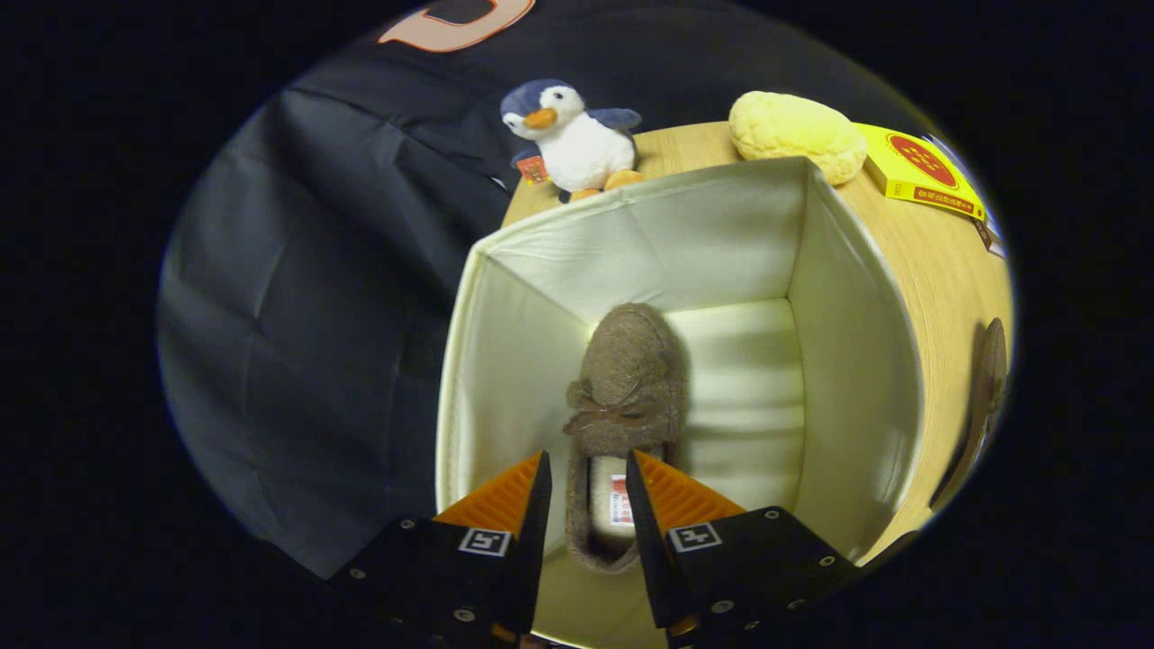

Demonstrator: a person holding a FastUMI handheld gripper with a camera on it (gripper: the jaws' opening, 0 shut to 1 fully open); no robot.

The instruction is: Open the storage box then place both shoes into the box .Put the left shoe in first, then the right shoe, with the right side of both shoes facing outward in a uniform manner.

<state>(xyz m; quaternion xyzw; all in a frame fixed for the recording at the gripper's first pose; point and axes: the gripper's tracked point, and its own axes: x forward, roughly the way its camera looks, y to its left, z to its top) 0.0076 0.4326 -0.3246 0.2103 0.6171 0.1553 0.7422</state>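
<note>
The cream fabric storage box (pixel 847 361) stands open on the wooden table, its inside lit. One brown fuzzy shoe (pixel 627 379) with a small bow lies on the box floor along the left wall, toe pointing away from me. My gripper (pixel 588 469) hovers over the shoe's heel opening with its fingers apart; a gap shows between the left finger and the shoe's rim. The other brown shoe (pixel 989 379) lies on the table outside the box, to its right, only partly seen.
Behind the box on the wooden table (pixel 929 261) stand a plush penguin (pixel 577 140), a yellow plush lump (pixel 798 131) and a yellow flat carton (pixel 924 171). The right half of the box floor is bare. Dark cloth hangs to the left.
</note>
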